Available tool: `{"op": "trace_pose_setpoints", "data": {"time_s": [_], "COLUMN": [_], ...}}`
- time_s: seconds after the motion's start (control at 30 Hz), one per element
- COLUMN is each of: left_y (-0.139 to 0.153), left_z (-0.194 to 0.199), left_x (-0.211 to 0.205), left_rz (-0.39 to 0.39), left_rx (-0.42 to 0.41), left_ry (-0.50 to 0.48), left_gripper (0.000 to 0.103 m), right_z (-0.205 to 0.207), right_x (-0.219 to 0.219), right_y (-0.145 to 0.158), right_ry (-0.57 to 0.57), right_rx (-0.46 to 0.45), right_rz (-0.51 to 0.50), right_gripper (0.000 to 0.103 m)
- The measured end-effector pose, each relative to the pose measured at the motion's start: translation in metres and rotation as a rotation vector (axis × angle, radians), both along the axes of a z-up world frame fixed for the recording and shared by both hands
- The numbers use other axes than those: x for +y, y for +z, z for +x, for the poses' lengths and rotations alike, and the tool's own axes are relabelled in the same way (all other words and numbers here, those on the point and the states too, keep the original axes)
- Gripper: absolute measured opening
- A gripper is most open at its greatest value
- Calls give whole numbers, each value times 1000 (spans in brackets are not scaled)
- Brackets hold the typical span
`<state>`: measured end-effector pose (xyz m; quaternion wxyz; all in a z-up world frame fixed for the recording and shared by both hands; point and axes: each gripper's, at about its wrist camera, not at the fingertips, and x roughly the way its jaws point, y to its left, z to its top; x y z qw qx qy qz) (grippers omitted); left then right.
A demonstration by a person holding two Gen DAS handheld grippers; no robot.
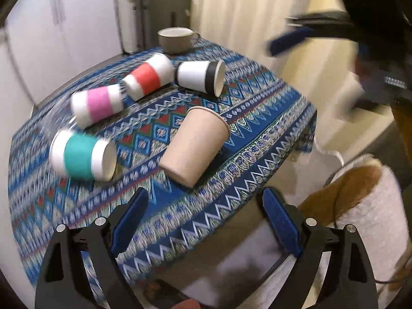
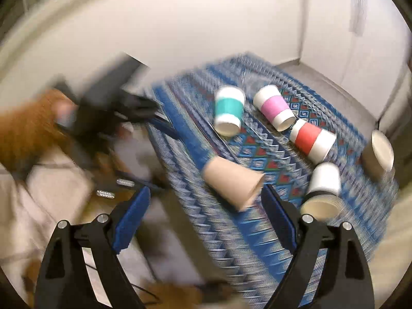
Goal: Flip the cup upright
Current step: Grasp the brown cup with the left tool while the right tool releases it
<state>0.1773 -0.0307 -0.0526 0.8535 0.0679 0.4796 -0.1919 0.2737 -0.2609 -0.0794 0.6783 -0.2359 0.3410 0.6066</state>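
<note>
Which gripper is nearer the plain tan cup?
Probably the left, though it's close. The left gripper hangs open just short of the tan cup's base, over the table edge. The right gripper is open too, by its rim end.

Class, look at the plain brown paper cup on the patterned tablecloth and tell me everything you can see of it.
The brown paper cup is plain tan, unbanded and tapered. It lies on its side on the blue patterned tablecloth, near the table's edge. Its closed base points toward the left gripper and its rolled rim points away. Apart from the other cups, it touches only the cloth. Both grippers are open and empty; the right gripper is close to its rim.
</note>
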Motion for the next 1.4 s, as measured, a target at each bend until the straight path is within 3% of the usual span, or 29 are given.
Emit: {"op": "trace_pose_setpoints", "data": {"time_s": [0.17,0.27,0.33,0.4,0.5,0.6,0.83,0.97,1.07,1.1,1.4], "left_y": [-15,-24,-35,-41,-43,-46,-60,-68,-70,-71,-59], "left_z": [43,61,71,78,89,97,111,123,125,127,133], "left_x": [-26,-36,-47,-54,-62,-69,-75,-68,-66,-66,-50], "left_rz": [133,204,270,320,306,340,347,311,281,277,220], "left_rx": [83,135,197,209,238,220,289,346,376,381,327], "left_ry": [-153,-218,-286,-319,-329,-325,-373,-349,-346,-350,-288], "left_gripper": [88,88,88,88,88,88,86,73,70,63,62], "right_z": [-7,-9,-11,-9,0,4,5,11,14,14,12], "right_x": [-52,-73,-77,-79,-86,-90,-100,-101,-99,-97,-91], "right_y": [-3,-16,-24,-32,-40,-41,-50,-55,-56,-55,-55], "right_ry": [-216,-299,-311,-340,-375,-401,-397,-404,-407,-409,-416], "right_rx": [222,360,385,390,422,420,482,530,547,548,556], "right_rz": [287,383,426,430,439,439,458,463,461,459,437], "right_gripper": [87,88,88,88,88,88,88,88,88,88,88]}}
